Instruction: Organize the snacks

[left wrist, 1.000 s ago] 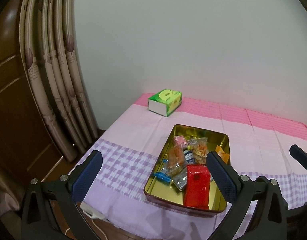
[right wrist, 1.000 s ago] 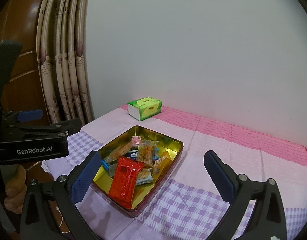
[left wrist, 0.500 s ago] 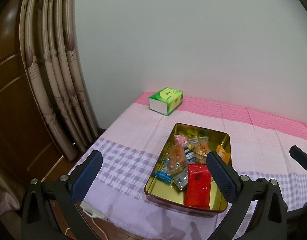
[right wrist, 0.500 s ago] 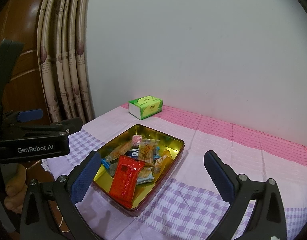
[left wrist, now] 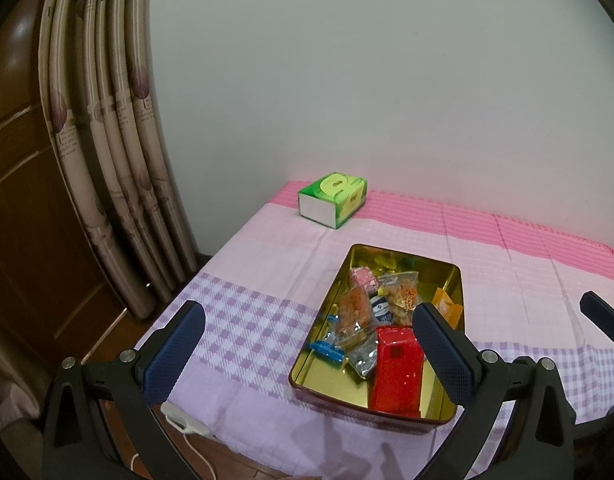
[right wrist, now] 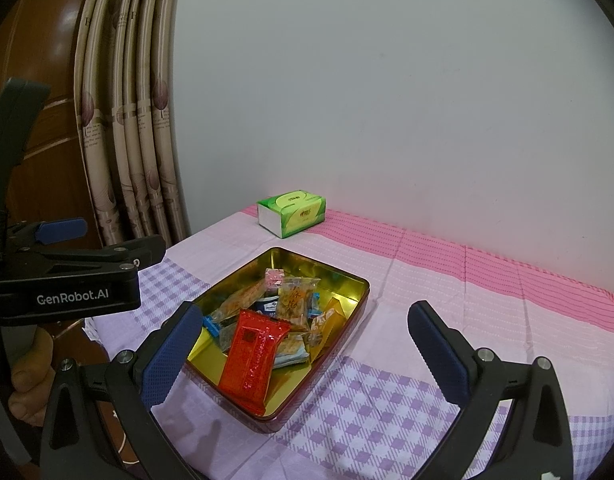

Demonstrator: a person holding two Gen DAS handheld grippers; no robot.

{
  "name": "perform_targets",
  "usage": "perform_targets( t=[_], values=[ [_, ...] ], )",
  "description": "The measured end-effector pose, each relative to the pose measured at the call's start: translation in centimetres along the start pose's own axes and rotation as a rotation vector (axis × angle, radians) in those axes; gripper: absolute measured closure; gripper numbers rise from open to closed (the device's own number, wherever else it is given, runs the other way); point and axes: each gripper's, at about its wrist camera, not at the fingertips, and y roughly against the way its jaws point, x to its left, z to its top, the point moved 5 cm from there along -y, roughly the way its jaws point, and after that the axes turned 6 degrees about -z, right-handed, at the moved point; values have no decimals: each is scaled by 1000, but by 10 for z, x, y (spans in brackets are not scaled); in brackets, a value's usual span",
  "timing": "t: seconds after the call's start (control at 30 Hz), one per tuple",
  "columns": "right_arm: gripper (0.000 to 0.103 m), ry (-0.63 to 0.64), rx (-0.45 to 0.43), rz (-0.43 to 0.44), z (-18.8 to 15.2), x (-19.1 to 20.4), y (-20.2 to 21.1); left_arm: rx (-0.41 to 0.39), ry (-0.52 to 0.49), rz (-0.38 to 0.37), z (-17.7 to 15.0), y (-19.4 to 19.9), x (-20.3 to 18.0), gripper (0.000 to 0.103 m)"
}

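Every snack you can see already lies inside the gold tin, which sits low and right of centre in the left wrist view and near the middle of the right wrist view. A big red packet lies on top at the near end, with smaller wrapped pieces heaped behind it and a blue one by the tin's left wall. Nothing loose shows on the checked cloth, so the gathering looks done as far as these views reach. What may be left is tidying the heap or closing the tin, though no lid is in view.

Your left gripper hovers above the near edge of the table, tilted down toward the tin, its jaws spread wide and holding nothing. Your right gripper sits at much the same height, also spread wide and empty, with the tin just left of its centre line. Neither touches the tin. The green tissue box stands apart at the far edge, by the wall.
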Motion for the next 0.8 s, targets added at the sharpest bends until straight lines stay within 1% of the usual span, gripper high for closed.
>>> perform_targets(
  t=[0.57,0.8],
  values=[
    [1,0,6,2,-1,2,1,4,1,0,-1,-1,1,0],
    [1,1,20,10,-10,4,-3,18,9,-1,-5,-1,4,0]
  ],
)
